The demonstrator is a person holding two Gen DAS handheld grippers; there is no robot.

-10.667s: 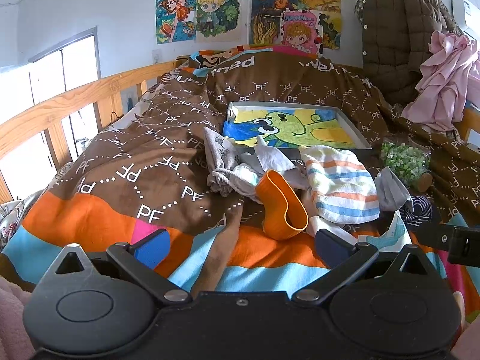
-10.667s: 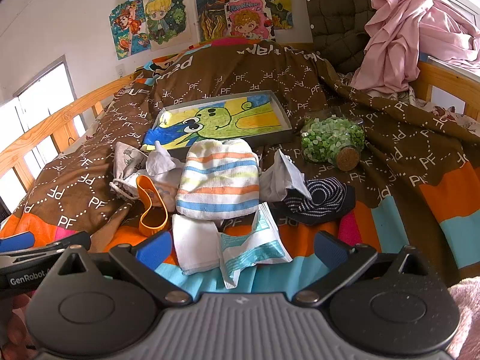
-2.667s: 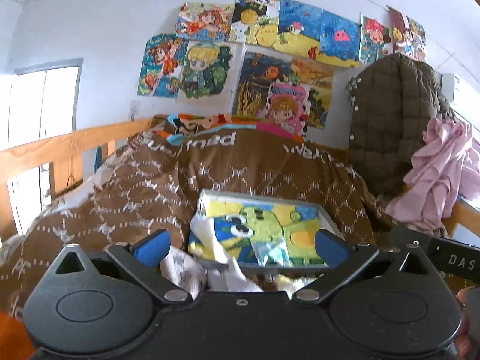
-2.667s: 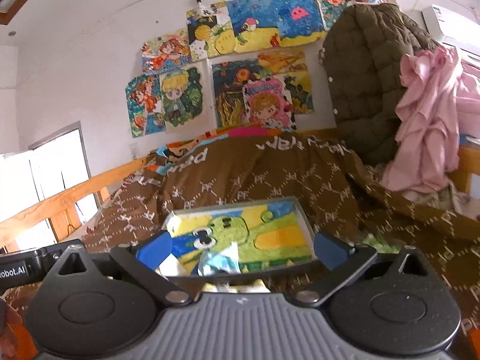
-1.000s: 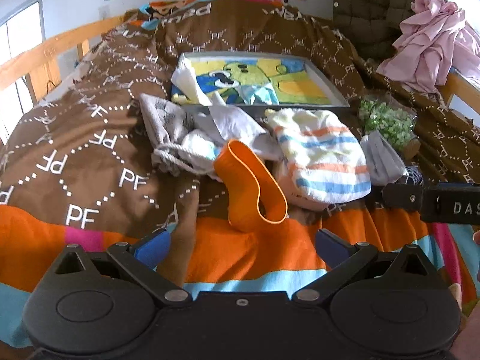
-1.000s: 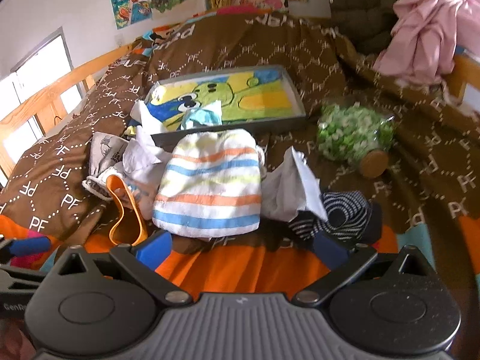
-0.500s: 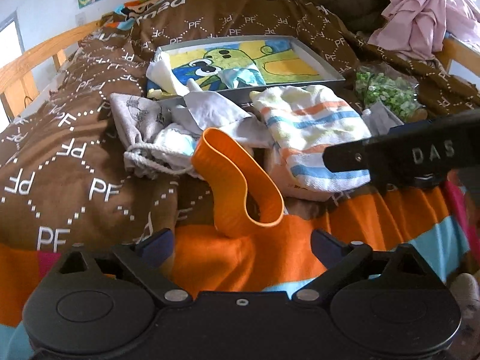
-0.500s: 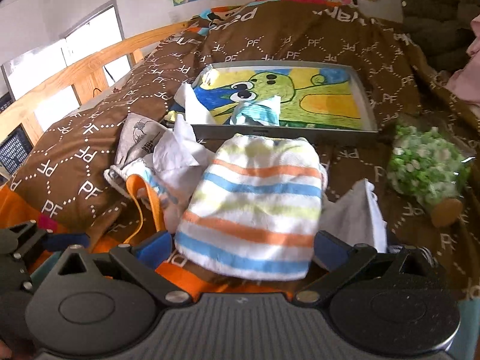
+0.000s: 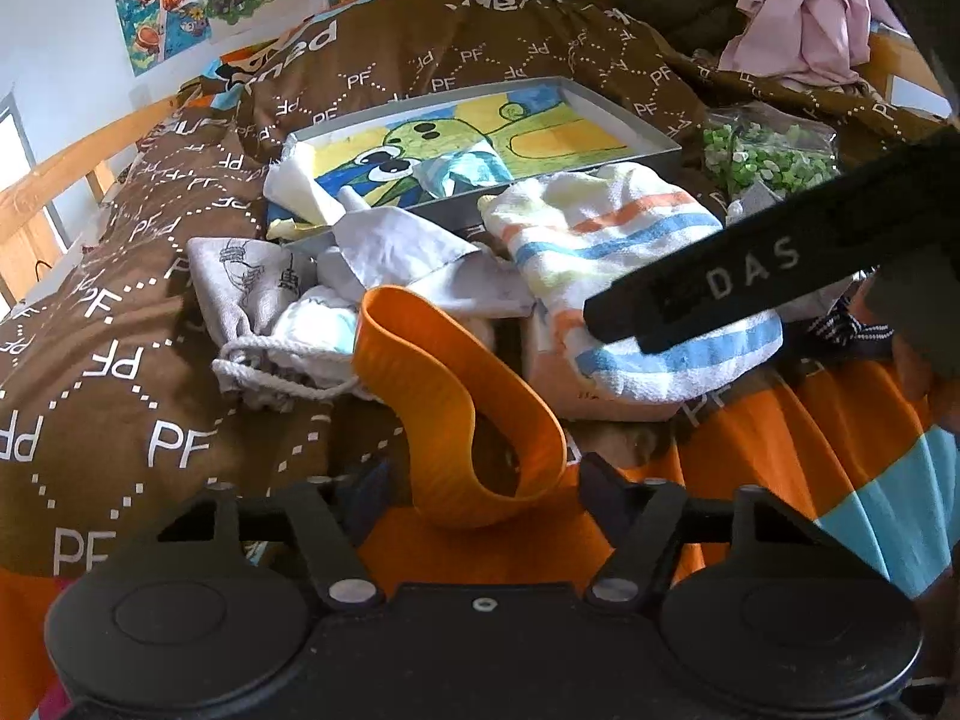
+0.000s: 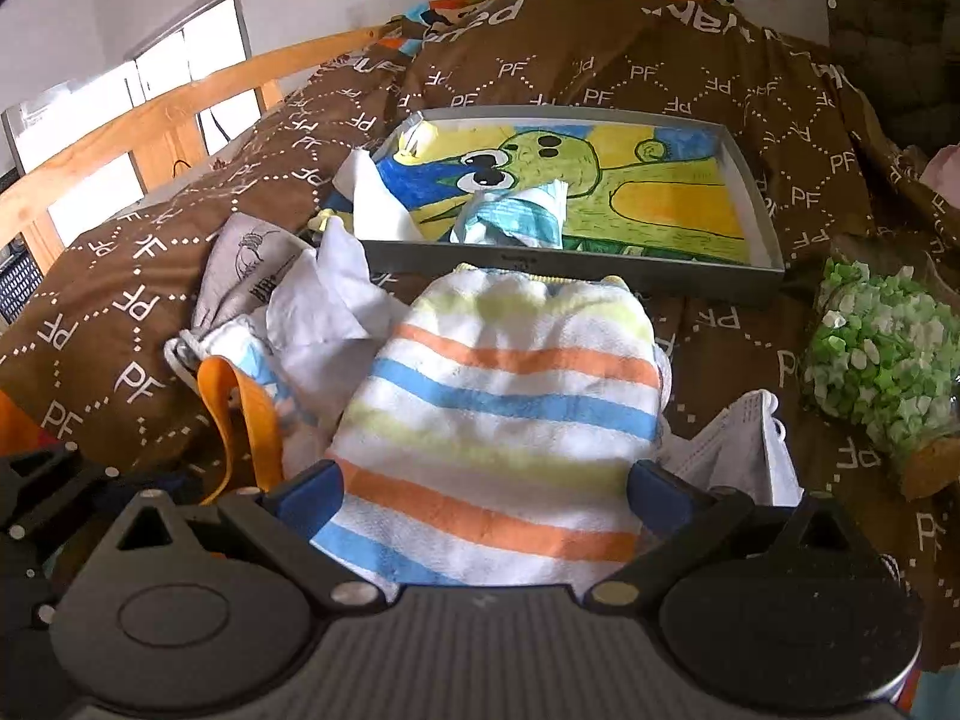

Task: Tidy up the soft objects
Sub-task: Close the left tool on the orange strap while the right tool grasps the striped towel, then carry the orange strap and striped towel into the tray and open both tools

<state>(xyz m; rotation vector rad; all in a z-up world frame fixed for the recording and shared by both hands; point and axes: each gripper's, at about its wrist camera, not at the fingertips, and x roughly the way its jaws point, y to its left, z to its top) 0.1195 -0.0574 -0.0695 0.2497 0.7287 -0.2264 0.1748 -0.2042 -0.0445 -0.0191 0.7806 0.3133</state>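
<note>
An orange rubber band loop (image 9: 444, 396) stands on the bedspread, its near end between the fingers of my left gripper (image 9: 483, 483). The jaws are closing on it, with the pads still a little apart from its sides. My right gripper (image 10: 483, 489) is open over the striped towel (image 10: 510, 396), whose near end lies between the blue pads (image 10: 312, 492). In the left wrist view the right gripper's black body (image 9: 750, 276) crosses above the striped towel (image 9: 606, 240). A grey tray (image 10: 540, 267) with a green cartoon drawing holds a teal-and-white cloth (image 10: 516, 216).
A grey drawstring pouch (image 9: 246, 282) and white cloths (image 9: 408, 246) lie left of the band. A white face mask (image 10: 738, 450) and a bag of green bits (image 10: 876, 372) lie to the right. A wooden bed rail (image 10: 180, 114) runs along the left, and a pink garment (image 9: 804, 6) hangs at the back right.
The left gripper has come down closer to the orange band and its fingers have narrowed around it. The right gripper has moved forward and left over the striped towel.
</note>
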